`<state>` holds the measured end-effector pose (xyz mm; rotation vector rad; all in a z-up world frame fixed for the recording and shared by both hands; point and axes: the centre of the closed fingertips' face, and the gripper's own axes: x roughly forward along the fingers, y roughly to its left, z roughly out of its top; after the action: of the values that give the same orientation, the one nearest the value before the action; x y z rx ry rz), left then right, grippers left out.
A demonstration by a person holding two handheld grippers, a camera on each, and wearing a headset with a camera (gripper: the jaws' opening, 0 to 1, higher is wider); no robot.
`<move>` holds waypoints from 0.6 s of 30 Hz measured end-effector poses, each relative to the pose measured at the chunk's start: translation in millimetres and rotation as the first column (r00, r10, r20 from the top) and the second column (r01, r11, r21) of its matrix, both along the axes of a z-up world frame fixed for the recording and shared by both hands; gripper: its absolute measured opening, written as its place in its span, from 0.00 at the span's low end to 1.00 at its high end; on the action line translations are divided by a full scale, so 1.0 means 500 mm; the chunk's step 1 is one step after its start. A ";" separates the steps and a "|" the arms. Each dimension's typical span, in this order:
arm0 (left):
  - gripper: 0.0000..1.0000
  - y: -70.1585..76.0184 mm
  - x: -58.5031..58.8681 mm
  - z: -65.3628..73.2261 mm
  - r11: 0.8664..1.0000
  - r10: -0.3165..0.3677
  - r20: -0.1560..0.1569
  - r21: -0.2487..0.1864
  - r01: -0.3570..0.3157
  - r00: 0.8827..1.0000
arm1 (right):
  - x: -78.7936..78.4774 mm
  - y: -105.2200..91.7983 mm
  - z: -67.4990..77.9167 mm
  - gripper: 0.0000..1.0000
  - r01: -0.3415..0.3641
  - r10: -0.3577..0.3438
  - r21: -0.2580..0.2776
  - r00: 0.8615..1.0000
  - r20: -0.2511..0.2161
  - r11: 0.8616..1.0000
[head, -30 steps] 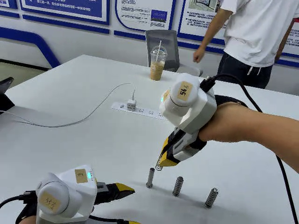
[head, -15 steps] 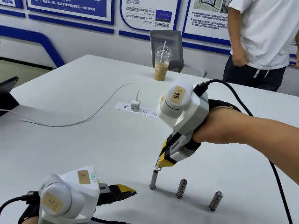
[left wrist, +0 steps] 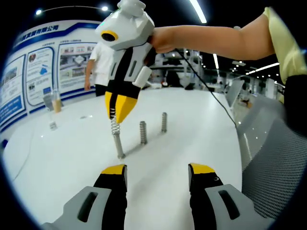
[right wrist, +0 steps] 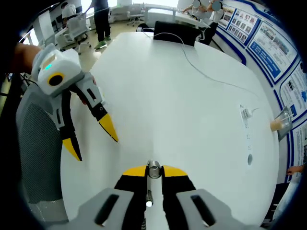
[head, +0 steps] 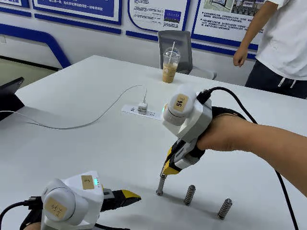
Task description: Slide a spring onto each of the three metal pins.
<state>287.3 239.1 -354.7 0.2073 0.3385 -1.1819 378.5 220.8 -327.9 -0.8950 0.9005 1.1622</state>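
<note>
Small coiled steel spring (head: 162, 176) is nearly swallowed by the yellow jaw tips of the right gripper (head: 165, 171) in the head view, and the top of the bare grey metal pin (head: 159, 188) sits hidden behind them. Up right, the standing person in the white shirt (head: 288, 38) is cropped by the frame. The dark flat screen (head: 9, 98) is sliced off at the left edge. Blue-bordered wall poster (head: 158, 12) print: too small to read.

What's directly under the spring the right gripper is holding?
The bare pin stands on the table right under the spring, which the right gripper holds. Whether the pin's tip is inside the coils cannot be seen, because they cover it.
</note>
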 end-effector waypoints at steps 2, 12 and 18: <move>0.52 0.000 0.001 -0.001 1.000 0.001 -0.001 0.000 -0.001 1.000 | 0.000 -0.001 -0.005 0.12 -0.002 0.002 -0.008 1.000 0.000 1.000; 0.52 0.004 0.003 -0.003 1.000 0.004 -0.002 -0.001 -0.004 1.000 | 0.003 0.004 -0.026 0.12 0.001 -0.001 -0.019 1.000 -0.019 1.000; 0.51 0.008 0.004 -0.006 1.000 0.008 -0.005 0.001 -0.008 1.000 | 0.002 0.003 -0.046 0.12 0.004 -0.005 -0.034 1.000 -0.031 0.999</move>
<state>289.1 243.2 -357.8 0.2039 0.3442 -1.1747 379.7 222.3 -350.7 -0.9044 0.9491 1.1629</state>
